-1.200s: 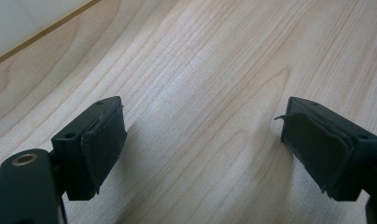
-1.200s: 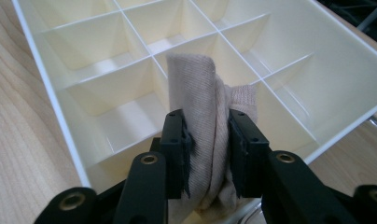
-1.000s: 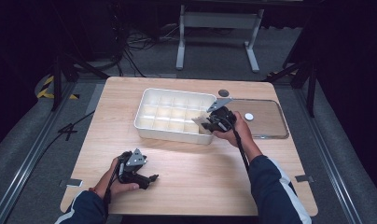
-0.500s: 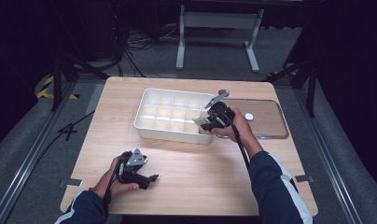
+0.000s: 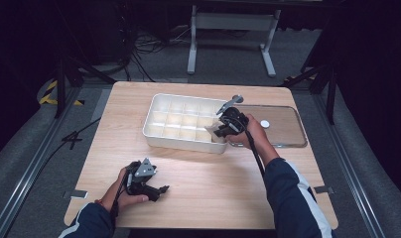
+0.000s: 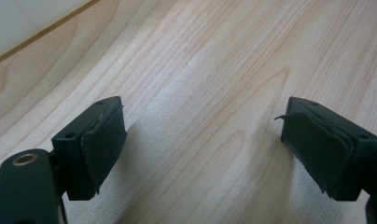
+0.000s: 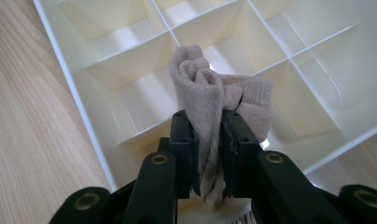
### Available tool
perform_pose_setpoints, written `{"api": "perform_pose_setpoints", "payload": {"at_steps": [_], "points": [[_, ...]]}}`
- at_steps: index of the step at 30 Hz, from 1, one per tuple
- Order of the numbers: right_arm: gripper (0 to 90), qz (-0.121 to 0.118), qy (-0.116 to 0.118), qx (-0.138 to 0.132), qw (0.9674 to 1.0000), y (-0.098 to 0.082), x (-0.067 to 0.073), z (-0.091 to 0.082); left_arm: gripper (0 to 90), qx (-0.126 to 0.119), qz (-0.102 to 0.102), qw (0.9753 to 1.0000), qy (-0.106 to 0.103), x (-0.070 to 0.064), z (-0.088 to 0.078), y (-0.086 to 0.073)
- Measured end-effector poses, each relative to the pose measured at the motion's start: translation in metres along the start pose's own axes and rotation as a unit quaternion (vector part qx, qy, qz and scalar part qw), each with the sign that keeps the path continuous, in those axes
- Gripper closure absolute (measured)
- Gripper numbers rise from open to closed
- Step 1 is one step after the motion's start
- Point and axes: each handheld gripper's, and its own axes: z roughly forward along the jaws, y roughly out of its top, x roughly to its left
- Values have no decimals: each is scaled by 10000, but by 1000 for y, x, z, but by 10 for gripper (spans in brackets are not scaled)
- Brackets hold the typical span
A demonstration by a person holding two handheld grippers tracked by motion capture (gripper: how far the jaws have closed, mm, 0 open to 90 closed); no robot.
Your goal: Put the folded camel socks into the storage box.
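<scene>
Left gripper: the black two-jaw left gripper [image 5: 161, 190] rests low on the pale wooden table [image 5: 198, 168], near its front edge, jaws spread wide with only bare wood grain between the pads [image 6: 102, 140].
Divided tray: a white plastic tray with a grid of square compartments [image 5: 164, 130] lies well beyond the left gripper, and its right end sits under the right gripper.
Right gripper: the black two-jaw right gripper [image 5: 214, 130] has just been closing its jaws, and they now pinch a bundled beige knit cloth [image 7: 210, 105].
Cloth: held bunched between the pads, hanging over a compartment at the tray's near right corner.
Clear lid: a flat transparent plastic lid with a small white round knob [image 5: 283, 130] lies just beyond the right hand [image 5: 250, 133].
</scene>
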Motion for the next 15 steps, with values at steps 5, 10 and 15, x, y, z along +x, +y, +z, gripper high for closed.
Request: {"api": "perform_pose_setpoints", "payload": {"at_steps": [5, 10, 15], "points": [[764, 7, 180, 275, 9995, -1, 0, 8, 137, 19, 18, 10000, 27, 0, 0, 0], [767, 23, 265, 477, 9985, -3, -3, 12, 137, 9, 30, 10000, 4, -1, 1, 1], [769, 26, 327, 639, 9974, -2, -4, 16, 137, 11, 49, 10000, -11, -1, 1, 1]]}}
